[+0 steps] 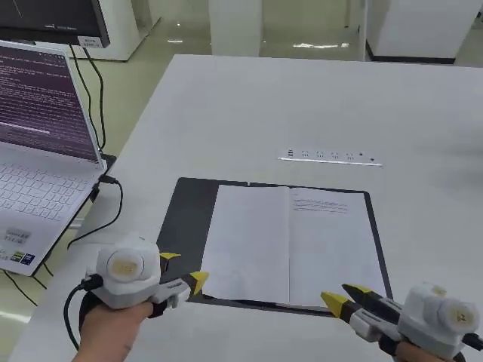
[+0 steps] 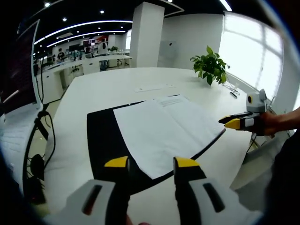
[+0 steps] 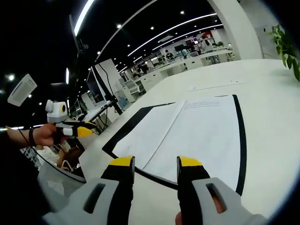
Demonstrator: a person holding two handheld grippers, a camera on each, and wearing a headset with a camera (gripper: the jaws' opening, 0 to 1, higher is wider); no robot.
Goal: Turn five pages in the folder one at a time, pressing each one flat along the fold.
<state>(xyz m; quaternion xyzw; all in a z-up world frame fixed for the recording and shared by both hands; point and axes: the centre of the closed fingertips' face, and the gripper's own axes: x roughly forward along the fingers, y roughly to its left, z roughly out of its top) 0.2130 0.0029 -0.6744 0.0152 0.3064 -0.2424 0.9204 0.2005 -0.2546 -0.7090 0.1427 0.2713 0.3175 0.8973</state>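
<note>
White table point(image 1: 226, 98) | folder point(image 1: 189, 219) open | left gripper point(image 1: 183, 268), right gripper point(image 1: 343, 296) parted, near corners

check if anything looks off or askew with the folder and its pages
Nothing stands out. The folder lies open and flat on the table, its pages smooth on both sides of the fold, no creases or lifted corners visible. The left hand-held gripper and right hand-held gripper are open near its front edge.

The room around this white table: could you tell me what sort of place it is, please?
Most likely an open-plan office or lab. A laptop sits open on the table, a socket strip shows on its top, and rows of desks under long ceiling lights run behind.
</note>
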